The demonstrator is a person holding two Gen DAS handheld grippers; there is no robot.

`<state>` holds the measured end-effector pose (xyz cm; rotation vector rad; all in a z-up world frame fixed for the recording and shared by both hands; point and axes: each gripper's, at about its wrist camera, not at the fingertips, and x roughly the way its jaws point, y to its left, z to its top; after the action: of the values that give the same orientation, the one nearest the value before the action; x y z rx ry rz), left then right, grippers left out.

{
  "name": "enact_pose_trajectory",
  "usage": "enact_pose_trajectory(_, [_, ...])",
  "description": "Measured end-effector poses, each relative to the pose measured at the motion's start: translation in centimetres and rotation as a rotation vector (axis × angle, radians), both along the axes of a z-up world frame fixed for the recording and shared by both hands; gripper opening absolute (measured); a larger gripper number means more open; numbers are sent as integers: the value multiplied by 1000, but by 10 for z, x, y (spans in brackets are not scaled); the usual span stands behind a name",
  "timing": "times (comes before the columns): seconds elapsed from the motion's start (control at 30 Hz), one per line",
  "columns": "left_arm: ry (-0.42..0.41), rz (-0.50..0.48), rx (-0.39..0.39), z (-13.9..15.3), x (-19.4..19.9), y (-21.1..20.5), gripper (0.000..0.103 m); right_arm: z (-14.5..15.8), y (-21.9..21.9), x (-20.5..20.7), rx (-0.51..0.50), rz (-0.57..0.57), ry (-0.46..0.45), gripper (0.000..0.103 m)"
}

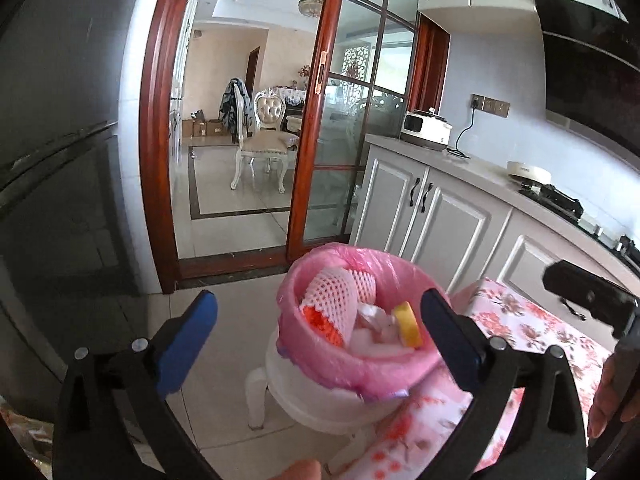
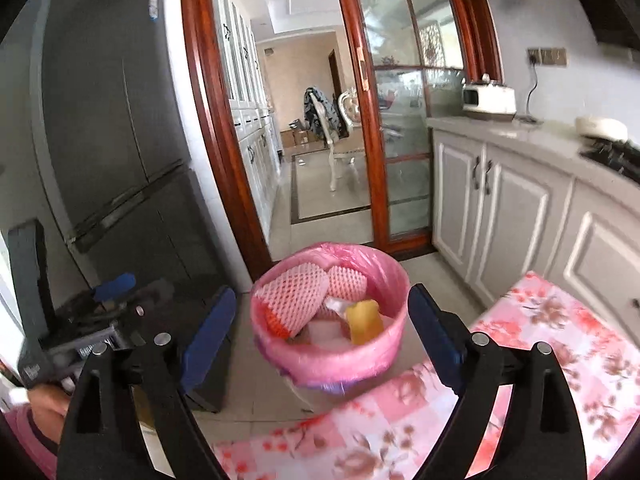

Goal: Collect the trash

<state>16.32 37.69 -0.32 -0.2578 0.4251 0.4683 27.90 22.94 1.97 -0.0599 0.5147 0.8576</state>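
Left gripper and right gripper showing black arms, blue pads, silver rivets; pink sleeve peeking in.

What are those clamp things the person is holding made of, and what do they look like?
Each is a black plastic frame with silver rivets, forking into two arms tipped with flat blue pads. The left gripper and right gripper look the same. A pink sleeve shows at one wrist.

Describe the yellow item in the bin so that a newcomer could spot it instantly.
Start at the floral tablecloth; just past its edge stands the pink-lined trash bin. Inside, near its front right, sits a yellow sponge-like block, the only yellow piece among white foam fruit nets.
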Motion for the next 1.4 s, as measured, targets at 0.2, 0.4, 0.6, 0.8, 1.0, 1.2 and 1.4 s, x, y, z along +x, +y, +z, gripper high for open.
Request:
enact_pose_trajectory(0.2, [-32, 30, 40, 17, -54, -35, 98, 5, -34, -44, -5, -25, 2, 85])
enact_pose_trajectory(0.4, [18, -35, 85, 21, -70, -71, 98, 5, -53, -72, -19, -46, -1, 85])
enact_pose_trajectory(0.6, [9, -92, 61, 26, -84, -93, 98, 2, -68, -96, -39, -61, -13, 85])
enact_pose_trajectory(0.8, [31, -43, 114, 23, -96, -110, 98, -4, -85, -103, -24, -86, 9, 85])
enact_pose_trajectory(1.0, [23, -102, 88, 26, -104, -118, 98, -3, -92, -109, -15, -94, -4, 85])
enact_pose_trajectory(1.2, [16, -137, 87, 30, -110, -130, 98, -3, -99, -107, 4, -118, -1, 85])
enact_pose_trajectory(1.4, [11, -153, 76, 32, -110, -132, 98, -4, -97, -107, -4, -109, -4, 85])
